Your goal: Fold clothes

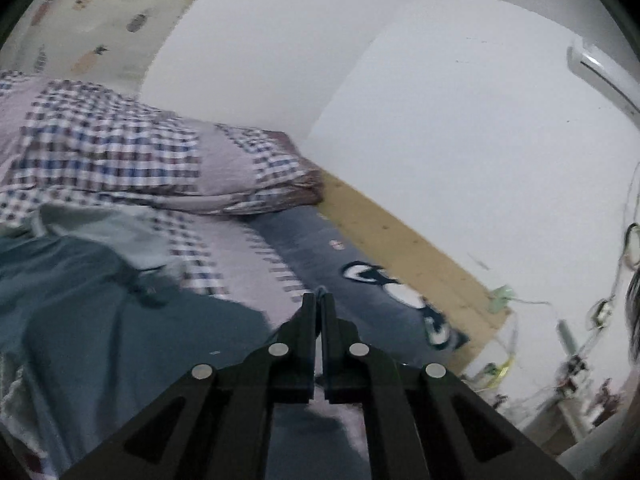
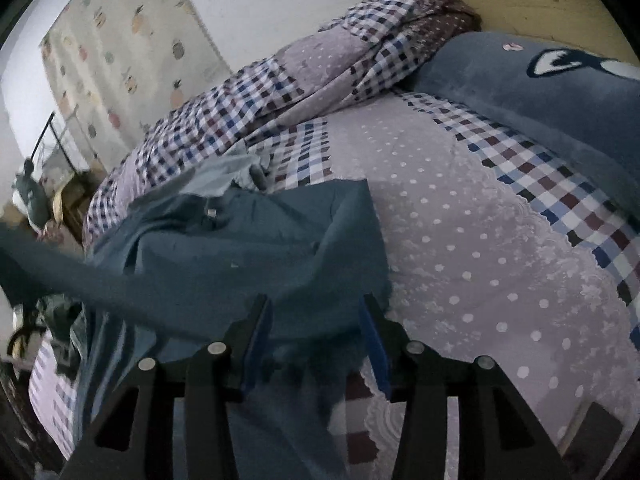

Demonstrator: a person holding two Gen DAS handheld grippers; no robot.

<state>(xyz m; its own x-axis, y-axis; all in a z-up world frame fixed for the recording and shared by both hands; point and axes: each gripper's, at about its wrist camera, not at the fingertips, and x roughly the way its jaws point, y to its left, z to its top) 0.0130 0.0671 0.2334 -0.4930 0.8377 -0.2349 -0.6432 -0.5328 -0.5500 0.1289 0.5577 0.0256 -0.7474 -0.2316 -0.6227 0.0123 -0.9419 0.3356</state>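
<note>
Teal garment (image 2: 240, 248) lengthwise across bedspread (image 2: 480, 220)

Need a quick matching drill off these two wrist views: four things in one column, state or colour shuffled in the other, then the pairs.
Things
1. left gripper
2. right gripper
3. garment
4. pillow

States
A. open, fingers apart over the cloth
B. grey-blue with a dark and white print, by the wooden headboard
C. shut, fingers together
D. teal, spread rumpled on the dotted bedspread

Pairs: 1-C, 2-A, 3-D, 4-B
</note>
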